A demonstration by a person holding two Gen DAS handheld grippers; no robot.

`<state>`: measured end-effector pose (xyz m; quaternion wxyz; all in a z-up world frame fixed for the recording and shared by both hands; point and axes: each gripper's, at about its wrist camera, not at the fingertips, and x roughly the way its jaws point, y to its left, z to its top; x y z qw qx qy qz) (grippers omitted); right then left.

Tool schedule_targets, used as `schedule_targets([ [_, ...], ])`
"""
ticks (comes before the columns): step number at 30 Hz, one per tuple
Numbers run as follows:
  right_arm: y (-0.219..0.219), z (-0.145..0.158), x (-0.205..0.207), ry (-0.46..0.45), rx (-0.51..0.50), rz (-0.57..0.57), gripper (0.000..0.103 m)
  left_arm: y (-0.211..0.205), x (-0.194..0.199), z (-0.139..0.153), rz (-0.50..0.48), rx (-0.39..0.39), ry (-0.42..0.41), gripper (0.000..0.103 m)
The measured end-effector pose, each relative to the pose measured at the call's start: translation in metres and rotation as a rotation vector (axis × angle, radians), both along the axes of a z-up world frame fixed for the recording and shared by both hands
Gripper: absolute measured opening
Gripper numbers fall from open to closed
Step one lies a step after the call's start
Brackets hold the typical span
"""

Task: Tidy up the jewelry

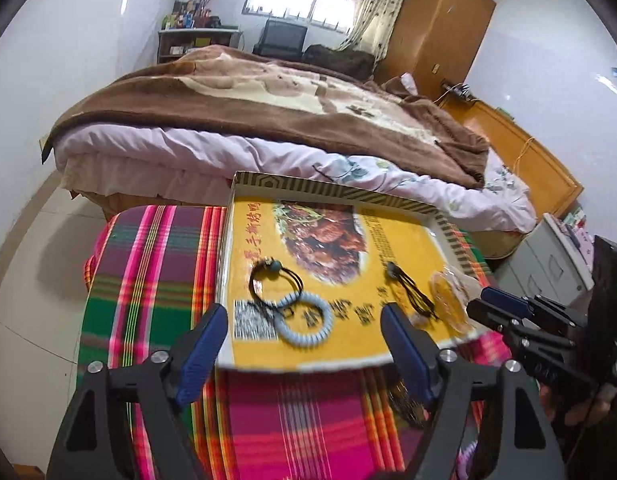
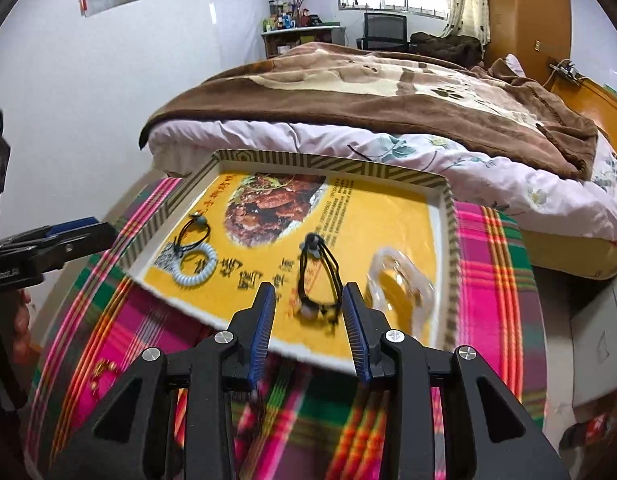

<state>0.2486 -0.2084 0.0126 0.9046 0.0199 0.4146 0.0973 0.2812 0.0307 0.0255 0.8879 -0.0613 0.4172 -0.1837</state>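
Hair ties (image 2: 317,276) in tray (image 2: 332,168), grippers apart

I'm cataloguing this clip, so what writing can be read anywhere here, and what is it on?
"烤鸭": end of the red line printed inside the yellow tray; the characters before it are too blurred.
"Robot.AI": on the left gripper, with the start cut off.
Large black characters and small print columns on the tray: unreadable.
QR code: no legible text.
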Motion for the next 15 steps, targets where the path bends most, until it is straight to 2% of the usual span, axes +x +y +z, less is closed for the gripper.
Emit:
schedule_targets([
  [6, -0.009, -0.006, -0.036, 0.014, 0.001, 0.024, 0.036, 0.013, -0.046, 0.001, -0.006, 0.003, -0.008, 0.08],
  [11, -0.017, -0.016, -0.066, 0.036, 0.023, 0.041, 0.036, 0.025, -0.081, -0.009, -0.004, 0.025, 0.0, 0.08],
  [15, -0.006, -0.028, -0.08, 0.064, 0.02, 0.095, 0.036, 0.033, -0.104, -0.023, 0.0, 0.011, 0.023, 0.08],
])
